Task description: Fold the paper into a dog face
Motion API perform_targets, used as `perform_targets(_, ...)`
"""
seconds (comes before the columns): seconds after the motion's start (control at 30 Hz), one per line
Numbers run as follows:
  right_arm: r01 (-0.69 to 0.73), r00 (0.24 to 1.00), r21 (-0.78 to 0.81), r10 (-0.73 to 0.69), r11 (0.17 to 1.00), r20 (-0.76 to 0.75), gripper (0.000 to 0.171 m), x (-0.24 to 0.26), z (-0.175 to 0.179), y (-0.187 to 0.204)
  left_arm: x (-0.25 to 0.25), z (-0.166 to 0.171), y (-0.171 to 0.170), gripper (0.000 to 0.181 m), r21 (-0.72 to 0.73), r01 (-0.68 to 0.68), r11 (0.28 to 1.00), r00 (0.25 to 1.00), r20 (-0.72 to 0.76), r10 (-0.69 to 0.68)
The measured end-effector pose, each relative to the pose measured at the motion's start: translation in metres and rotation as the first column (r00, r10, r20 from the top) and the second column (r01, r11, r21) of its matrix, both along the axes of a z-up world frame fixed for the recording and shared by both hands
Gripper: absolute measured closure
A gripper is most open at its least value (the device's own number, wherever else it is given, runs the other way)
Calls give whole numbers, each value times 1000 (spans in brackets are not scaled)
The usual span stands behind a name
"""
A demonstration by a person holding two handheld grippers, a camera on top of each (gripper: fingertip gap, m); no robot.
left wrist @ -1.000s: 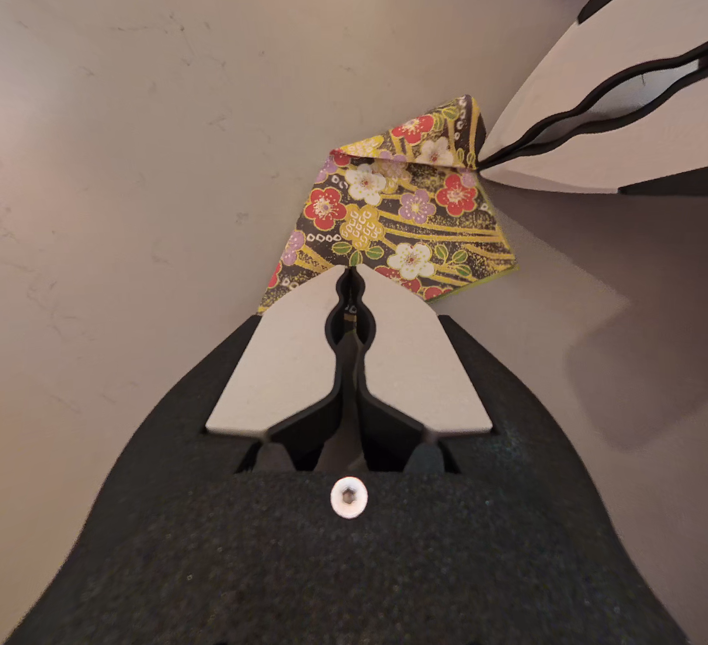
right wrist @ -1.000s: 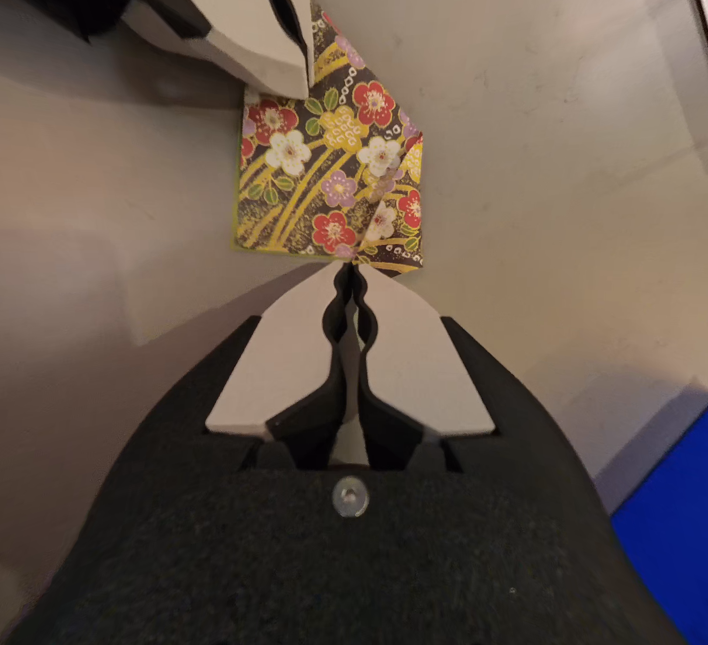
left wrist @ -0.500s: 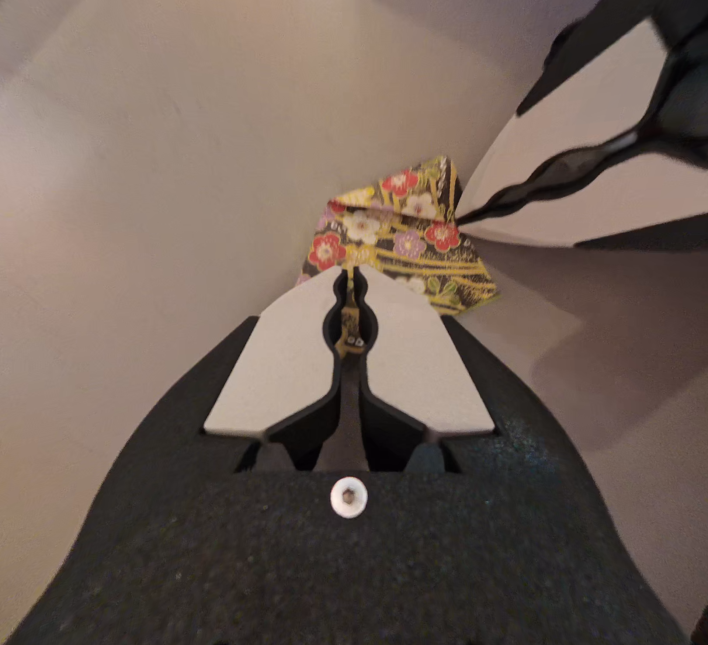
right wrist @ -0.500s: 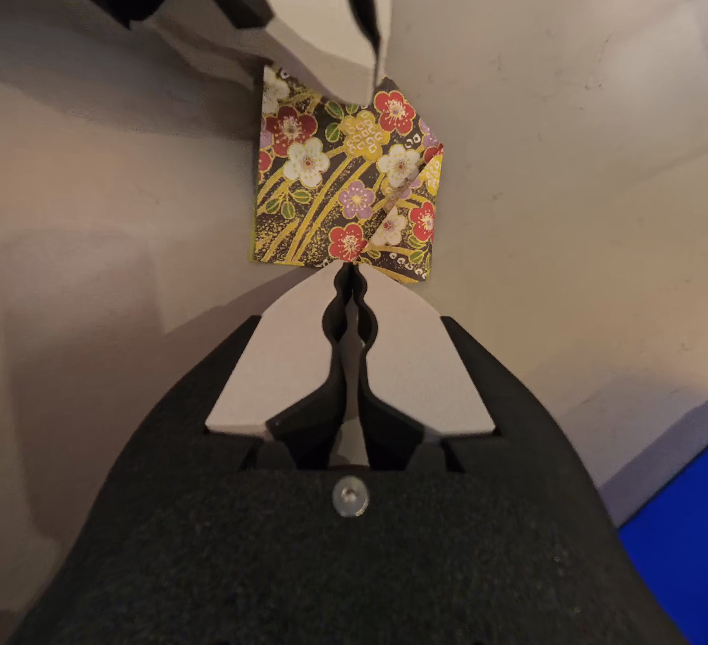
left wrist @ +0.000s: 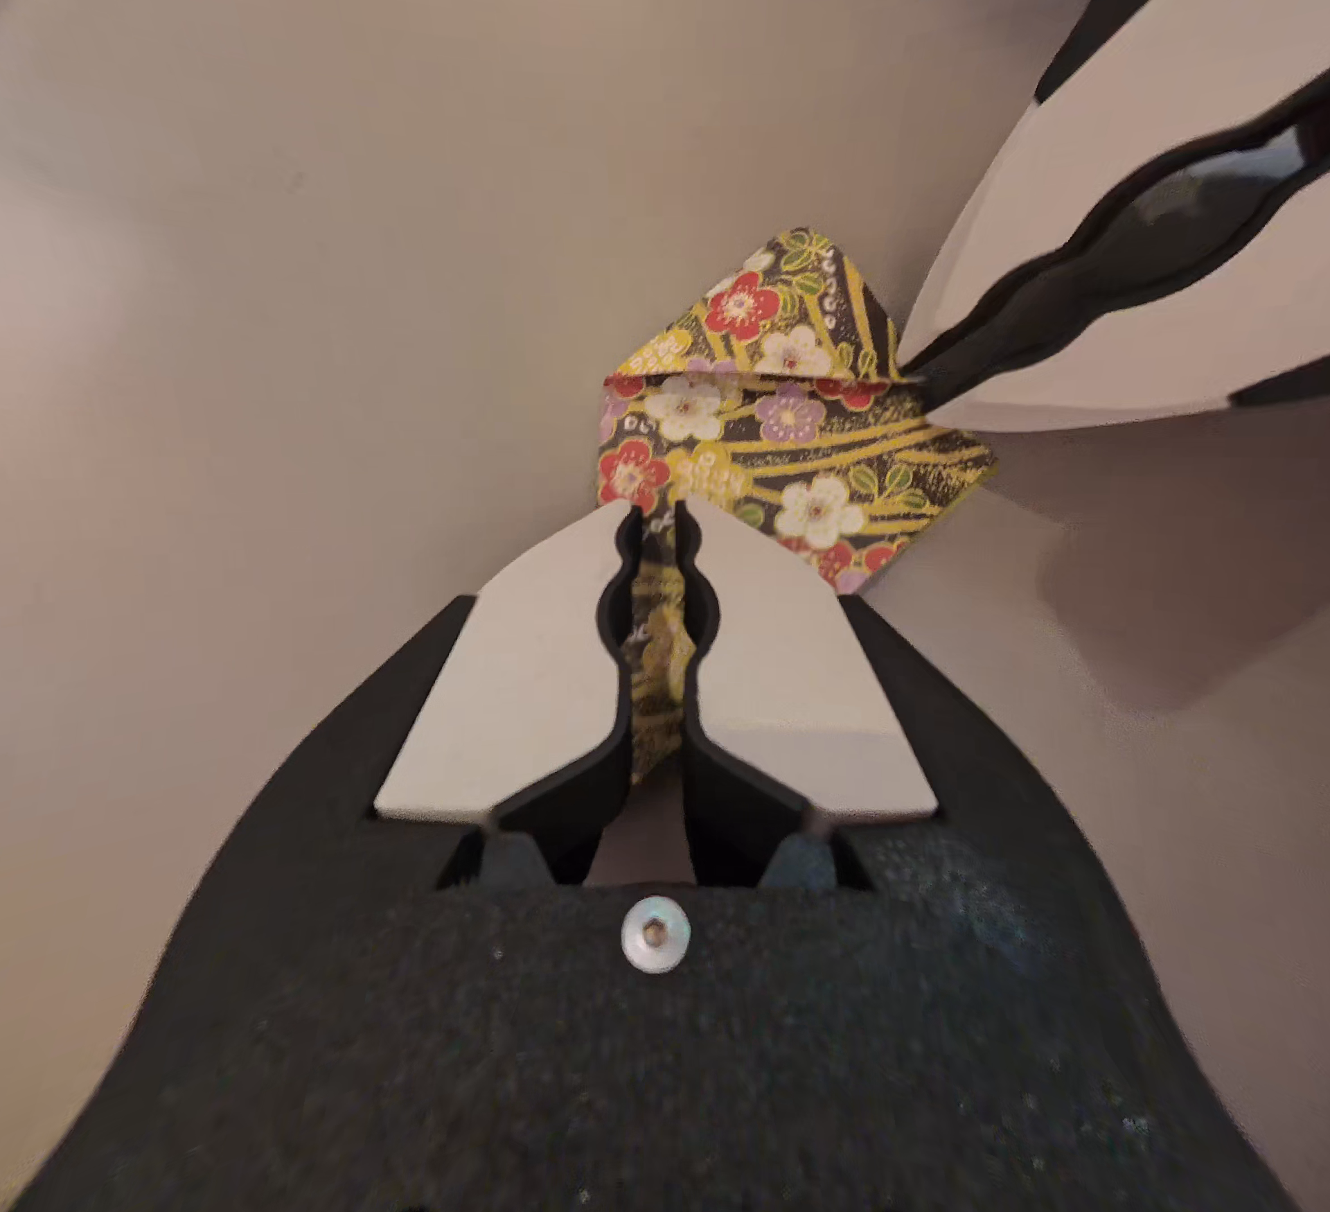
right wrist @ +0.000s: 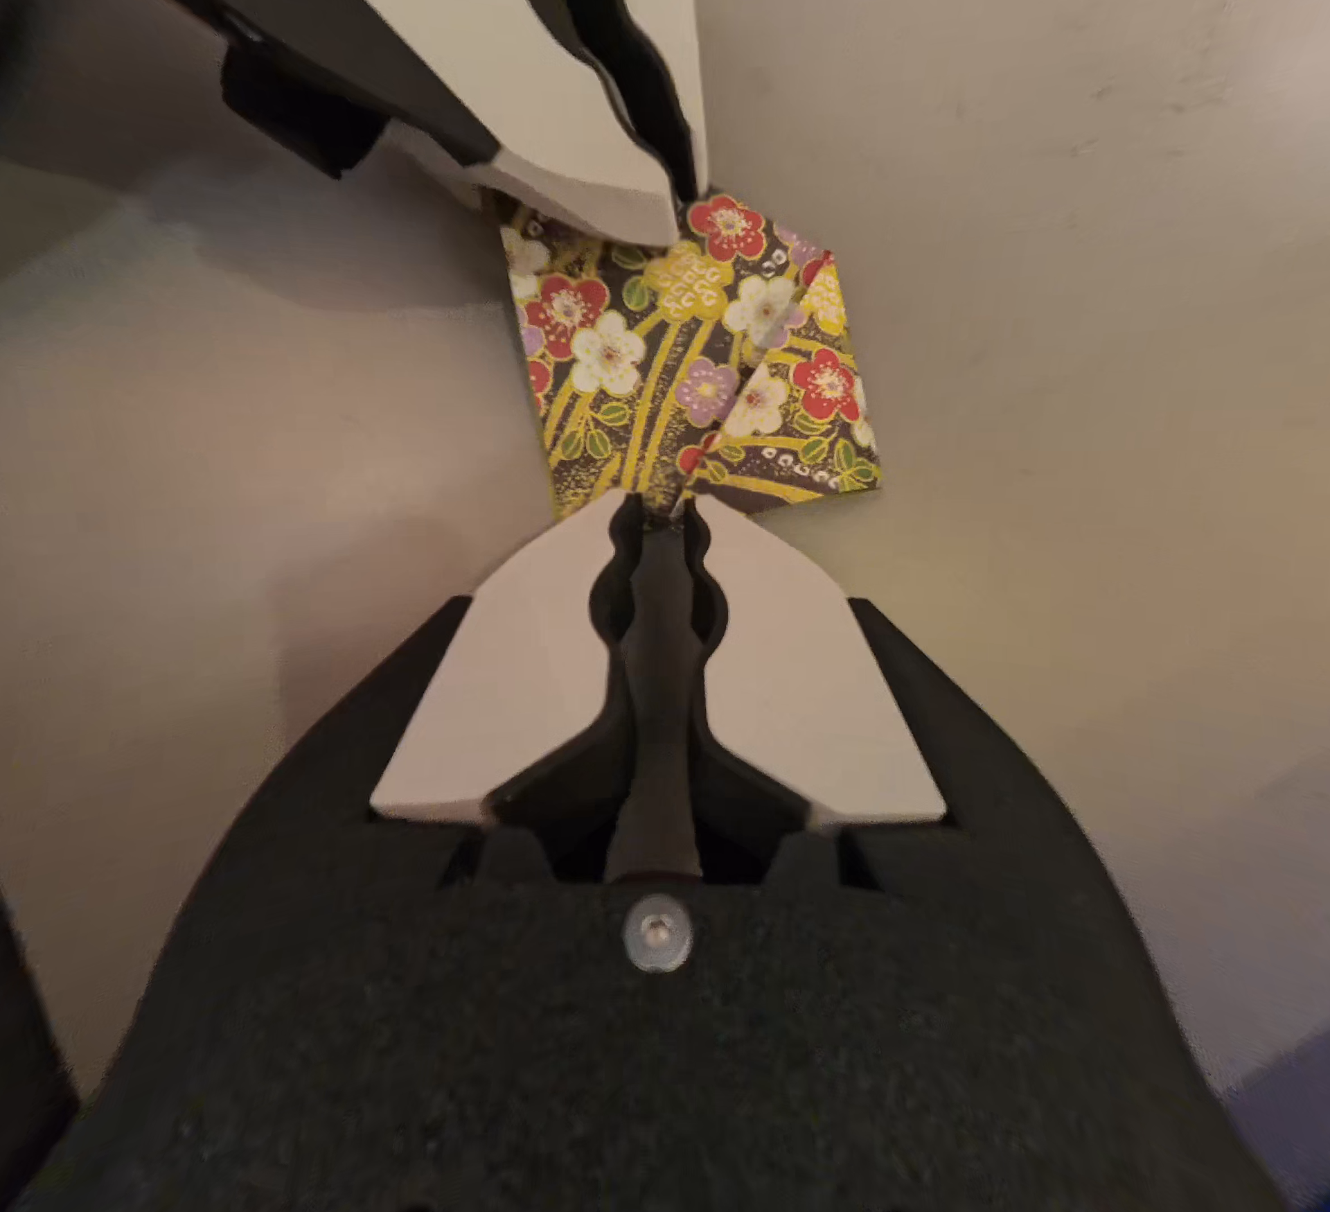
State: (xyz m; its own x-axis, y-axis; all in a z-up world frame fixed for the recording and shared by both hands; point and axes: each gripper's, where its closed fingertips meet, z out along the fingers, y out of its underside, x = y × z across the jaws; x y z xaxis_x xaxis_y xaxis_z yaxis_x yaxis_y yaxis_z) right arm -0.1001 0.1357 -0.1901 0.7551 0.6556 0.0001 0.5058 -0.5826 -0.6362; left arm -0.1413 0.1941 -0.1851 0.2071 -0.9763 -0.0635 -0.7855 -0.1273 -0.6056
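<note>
Left wrist view: the left gripper (left wrist: 656, 515) is clenched on the folded paper (left wrist: 777, 436), a floral sheet with red, white and purple blossoms and yellow stripes on a dark ground. A strip of the paper runs down between its white fingers (left wrist: 532, 659), well back from the tips. The right gripper (left wrist: 917, 385) enters from the upper right and pinches the paper at a corner, where a folded flap meets the lower layer. The flap stands up from the rest, tilted, with a shadowed gap under it. Behind the paper lies a plain beige surface (left wrist: 324, 241), matte, with faint scuffs and soft shadows at right. Whether the paper touches it cannot be told from this view.

Right wrist view: the right gripper (right wrist: 658, 515) is closed on the near edge of the paper (right wrist: 691, 357), gripping only at its tips; the channel behind them is dark and empty. The left gripper (right wrist: 680, 198) comes from the upper left and holds the far corner, covering part of the sheet. The paper spans between the two grippers, showing a diagonal crease on its right half. The beige surface (right wrist: 1043, 169) fills the background, lightly marked. At the lower right corner a bluish-purple patch (right wrist: 1281, 1062) borders it; its nature cannot be determined. No more of the room is visible.
</note>
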Motion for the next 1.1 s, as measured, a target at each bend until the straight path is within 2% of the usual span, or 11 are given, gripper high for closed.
perform_targets(0.17, 13, 983, 4, -12, 1000, -184, 160, -1, 31, -4, -29, 21, 2, 171, 33, -81, 996, 992, 99, 78)
perform_targets(0.33, 24, 986, 5, -23, 1000, -163, 161, 17, 41, -4, -53, 26, 1, 170, -7, -180, 984, 972, 155, 179)
perform_targets(0.43, -7, 981, 1, 7, 1000, -194, 161, 13, 50, -11, -57, 20, -1, 162, -58, -214, 975, 964, 149, 221)
perform_targets(0.57, -25, 973, 76, 42, 997, -227, 161, 0, 71, -3, -59, 10, 1, 158, -90, -250, 964, 958, 123, 260)
perform_targets(0.63, -71, 969, 95, 91, 993, -228, 168, -16, 72, 4, -60, 7, 3, 158, -97, -266, 959, 955, 112, 276)
perform_targets(0.73, -133, 982, 25, 135, 991, -135, 171, -47, 41, 11, -66, 4, 7, 158, -112, -296, 949, 947, 100, 307)
perform_targets(0.83, -122, 993, 64, 121, 990, 12, 171, -57, 20, 30, -74, 7, 9, 158, -137, -327, 935, 933, 108, 342)
perform_targets(1.0, -275, 949, 64, 260, 959, 178, 171, -53, 38, 37, -85, -1, 1, 158, -258, -356, 898, 912, 114, 394)
perform_targets(1.1, -432, 866, 29, 406, 901, 293, 155, -45, 53, 36, -85, -3, 0, 158, -284, -359, 889, 907, 120, 404)
